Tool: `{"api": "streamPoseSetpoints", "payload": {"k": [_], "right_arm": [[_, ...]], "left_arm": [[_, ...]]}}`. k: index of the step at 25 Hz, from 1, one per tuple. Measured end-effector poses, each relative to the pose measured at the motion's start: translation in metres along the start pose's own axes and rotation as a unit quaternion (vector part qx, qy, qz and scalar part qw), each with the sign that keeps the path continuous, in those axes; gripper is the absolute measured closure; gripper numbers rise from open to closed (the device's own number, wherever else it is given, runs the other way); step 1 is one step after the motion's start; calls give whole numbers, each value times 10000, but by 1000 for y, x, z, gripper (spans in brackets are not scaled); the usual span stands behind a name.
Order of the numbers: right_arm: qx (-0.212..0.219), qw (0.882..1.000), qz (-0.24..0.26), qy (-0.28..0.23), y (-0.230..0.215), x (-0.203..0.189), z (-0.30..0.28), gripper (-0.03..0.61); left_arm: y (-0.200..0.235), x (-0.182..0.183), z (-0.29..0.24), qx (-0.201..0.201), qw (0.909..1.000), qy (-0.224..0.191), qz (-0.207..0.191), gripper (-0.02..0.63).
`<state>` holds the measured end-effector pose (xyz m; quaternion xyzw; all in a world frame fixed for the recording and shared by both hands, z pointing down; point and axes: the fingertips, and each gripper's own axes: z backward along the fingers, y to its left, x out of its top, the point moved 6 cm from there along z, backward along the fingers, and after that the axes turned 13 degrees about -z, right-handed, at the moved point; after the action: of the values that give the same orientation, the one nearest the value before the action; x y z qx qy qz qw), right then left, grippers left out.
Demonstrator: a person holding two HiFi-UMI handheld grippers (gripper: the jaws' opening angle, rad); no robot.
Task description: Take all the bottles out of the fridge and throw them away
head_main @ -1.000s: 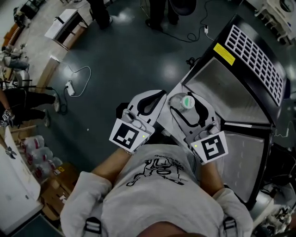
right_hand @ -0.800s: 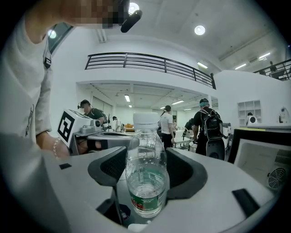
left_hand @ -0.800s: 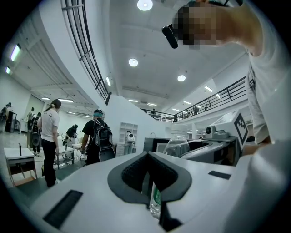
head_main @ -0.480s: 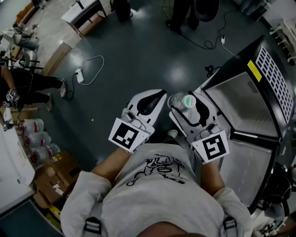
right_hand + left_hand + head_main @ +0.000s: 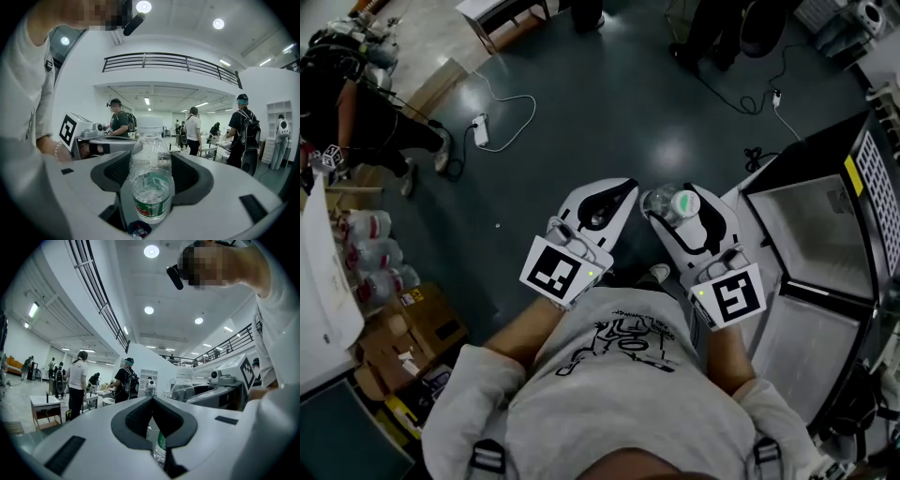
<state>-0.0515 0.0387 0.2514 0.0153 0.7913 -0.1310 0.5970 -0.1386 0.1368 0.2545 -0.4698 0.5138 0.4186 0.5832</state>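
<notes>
I am turning left, away from the fridge (image 5: 816, 225). It slides to the head view's right edge, so my right tongs (image 5: 673, 197) with the bottle (image 5: 682, 203) now hang over the floor (image 5: 581, 94). The power strip (image 5: 481, 131) and cardboard boxes (image 5: 412, 328) swing further in.

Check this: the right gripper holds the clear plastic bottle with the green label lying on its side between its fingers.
Not lying: the right gripper holds the clear plastic bottle with the green label standing upright between its fingers, as the right gripper view shows.
</notes>
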Motion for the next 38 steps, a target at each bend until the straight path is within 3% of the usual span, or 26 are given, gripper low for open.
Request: {"api": "streamPoseSetpoints", "payload": {"k": [15, 31, 38], "right_arm": [[745, 9968, 193, 193, 59, -5, -70, 296], [1416, 9882, 253, 525, 50, -22, -108, 296], [1586, 9866, 232, 298, 50, -31, -125, 296]], "left_arm": [[51, -13, 85, 862, 9962, 121, 57, 601], [73, -44, 89, 1514, 9873, 446, 193, 601], [73, -67, 93, 1639, 9841, 603, 335, 601]]}}
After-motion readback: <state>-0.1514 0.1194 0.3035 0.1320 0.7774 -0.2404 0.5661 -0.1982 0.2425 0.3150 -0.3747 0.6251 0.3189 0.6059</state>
